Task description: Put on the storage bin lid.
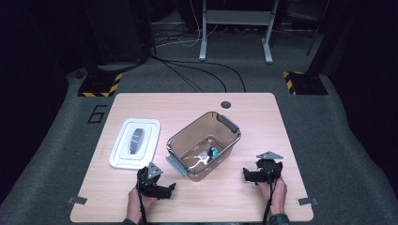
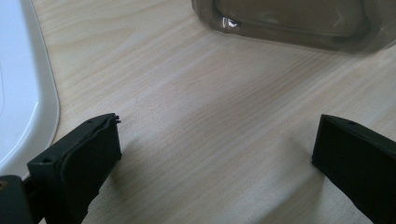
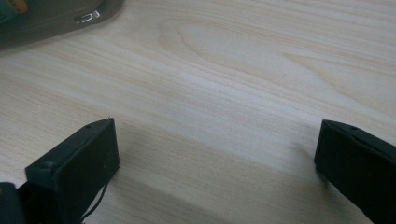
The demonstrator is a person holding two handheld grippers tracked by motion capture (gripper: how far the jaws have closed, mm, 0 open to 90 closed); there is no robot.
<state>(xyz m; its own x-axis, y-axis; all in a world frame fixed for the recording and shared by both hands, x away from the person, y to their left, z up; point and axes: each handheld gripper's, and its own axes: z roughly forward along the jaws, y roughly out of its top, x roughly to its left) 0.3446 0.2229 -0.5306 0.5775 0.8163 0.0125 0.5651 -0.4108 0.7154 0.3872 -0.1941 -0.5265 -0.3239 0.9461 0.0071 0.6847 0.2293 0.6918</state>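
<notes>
1. the left gripper (image 1: 170, 189) rests on the worktop (image 1: 253, 117) near the front edge, left of centre, held by the person's left hand (image 1: 141, 199).
2. in the left gripper view, the jaws stand wide apart with bare wood between them; the left gripper (image 2: 215, 144) is released and grasps nothing.
3. the right gripper (image 1: 247, 174) rests near the front edge toward the right corner, held by the right hand (image 1: 278, 191).
4. in the right gripper view, the jaws also stand wide apart over bare wood; the right gripper (image 3: 217, 149) is released and grasps nothing.
5. the clear plastic box (image 1: 185, 138) stands at the centre of the worktop, set at an angle to its edges, between the two grippers and beyond them. it is open at the top, with a grey handle at each short end.
6. small items (image 1: 206, 156) lie on the box floor, one with a blue part; they are too small to tell further.
7. the white lid (image 1: 123, 152) lies flat near the left edge, just beside the box and apart from it, with a dark grip (image 1: 136, 139) at its middle.
8. the left gripper view shows the lid edge (image 2: 28, 93) beside the left jaw and the box corner (image 2: 289, 23) ahead.
9. the right gripper view shows a box corner (image 3: 56, 18) ahead to the left.
</notes>
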